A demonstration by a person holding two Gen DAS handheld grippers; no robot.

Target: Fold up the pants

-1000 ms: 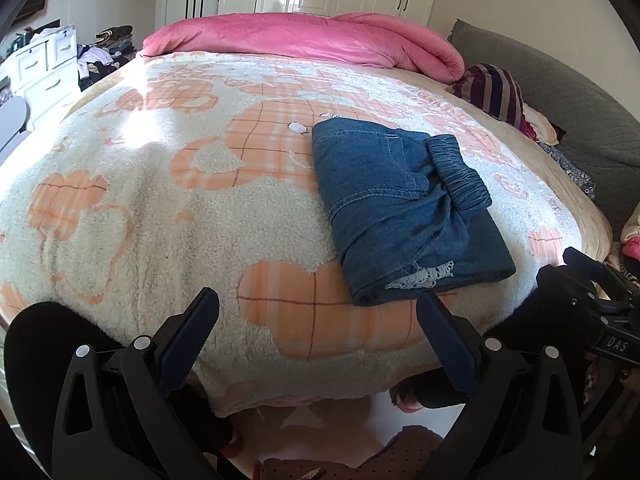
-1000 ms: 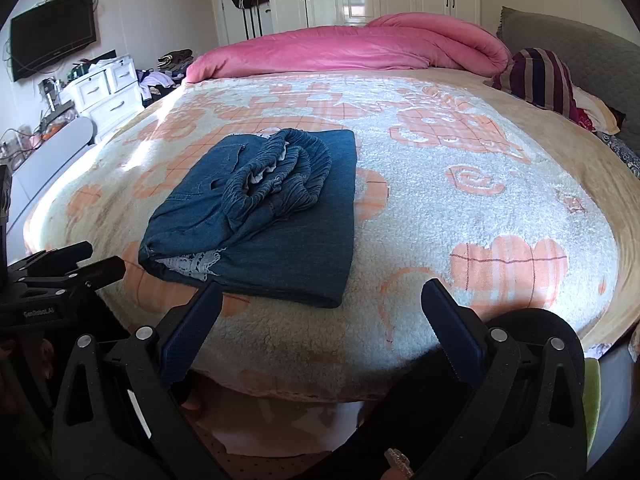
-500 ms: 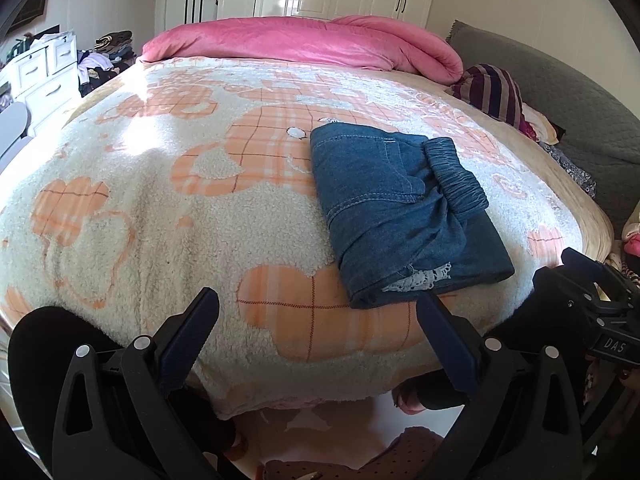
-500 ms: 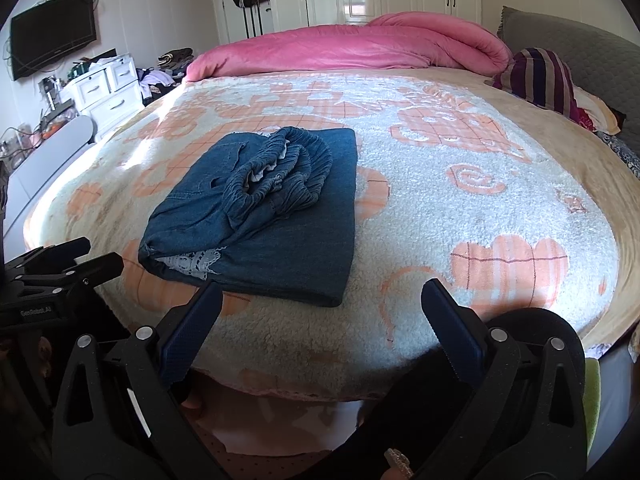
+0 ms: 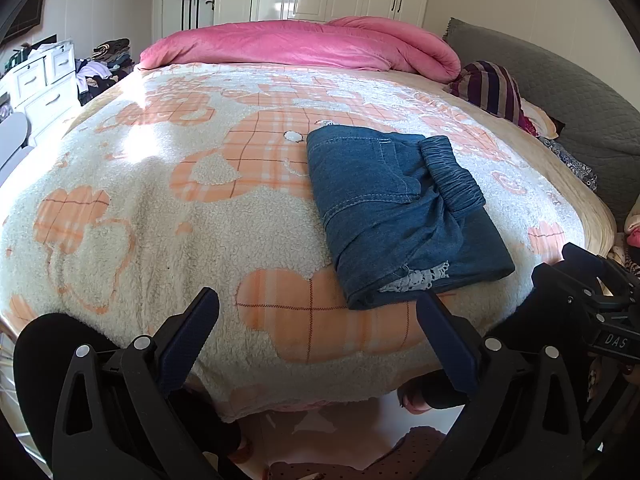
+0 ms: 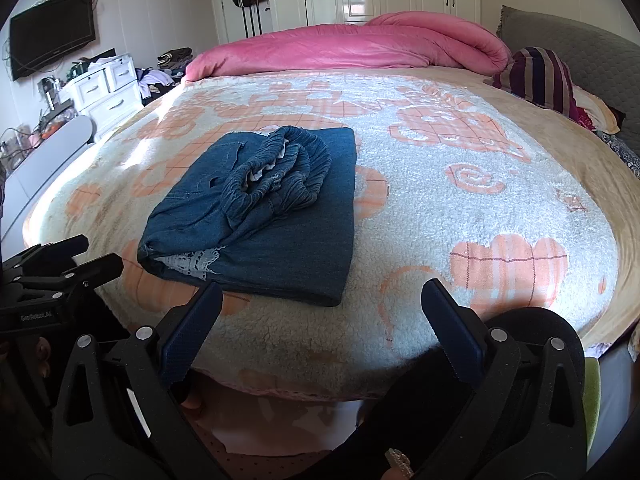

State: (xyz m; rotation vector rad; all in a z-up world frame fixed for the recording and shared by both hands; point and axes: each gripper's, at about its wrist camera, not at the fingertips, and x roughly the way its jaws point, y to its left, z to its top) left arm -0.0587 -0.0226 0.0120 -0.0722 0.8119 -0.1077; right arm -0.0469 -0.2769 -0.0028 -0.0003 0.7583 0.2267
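Blue denim pants (image 5: pixel 396 208) lie folded into a compact rectangle on the bed, near its front edge, with the gathered waistband on top. They show left of centre in the right wrist view (image 6: pixel 264 208). My left gripper (image 5: pixel 316 316) is open and empty, held off the bed's front edge, left of the pants. My right gripper (image 6: pixel 320 304) is open and empty, also off the front edge, just right of the pants. Each gripper shows at the side of the other's view.
The bed carries a cream and orange fleece blanket (image 5: pixel 160 200). A pink duvet (image 5: pixel 304 44) is bunched at the far end. A striped cushion (image 6: pixel 540 72) and grey headboard (image 5: pixel 560 92) stand at the right. White drawers (image 6: pixel 104 88) stand at the left.
The left wrist view has shifted slightly. The pants lie still and both grippers stay open.
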